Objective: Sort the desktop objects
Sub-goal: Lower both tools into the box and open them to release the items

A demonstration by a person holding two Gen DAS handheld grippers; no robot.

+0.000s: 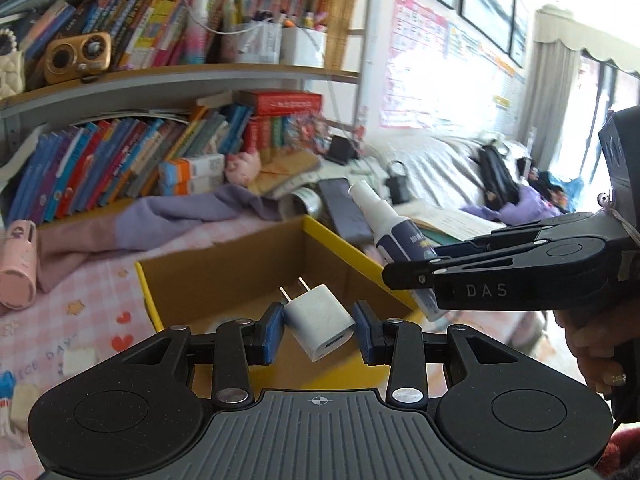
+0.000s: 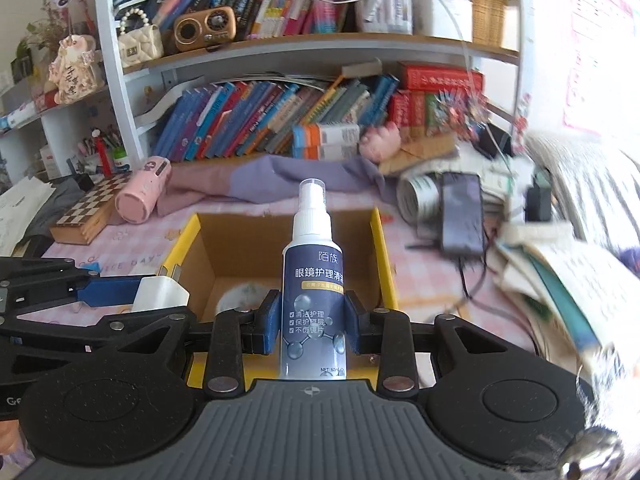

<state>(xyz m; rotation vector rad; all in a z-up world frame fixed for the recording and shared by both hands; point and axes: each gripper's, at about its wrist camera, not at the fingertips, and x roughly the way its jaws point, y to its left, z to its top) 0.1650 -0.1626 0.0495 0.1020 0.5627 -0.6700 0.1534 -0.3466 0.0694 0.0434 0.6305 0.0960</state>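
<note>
While our left gripper (image 1: 319, 328) pinches the white charger (image 1: 320, 322) skewed over the cardboard box (image 1: 224, 268), it could twist free and land on the desk. Beside it, our right gripper (image 2: 312, 322) clamps the spray bottle (image 2: 314, 292); the two may collide above the box's near edge.
</note>
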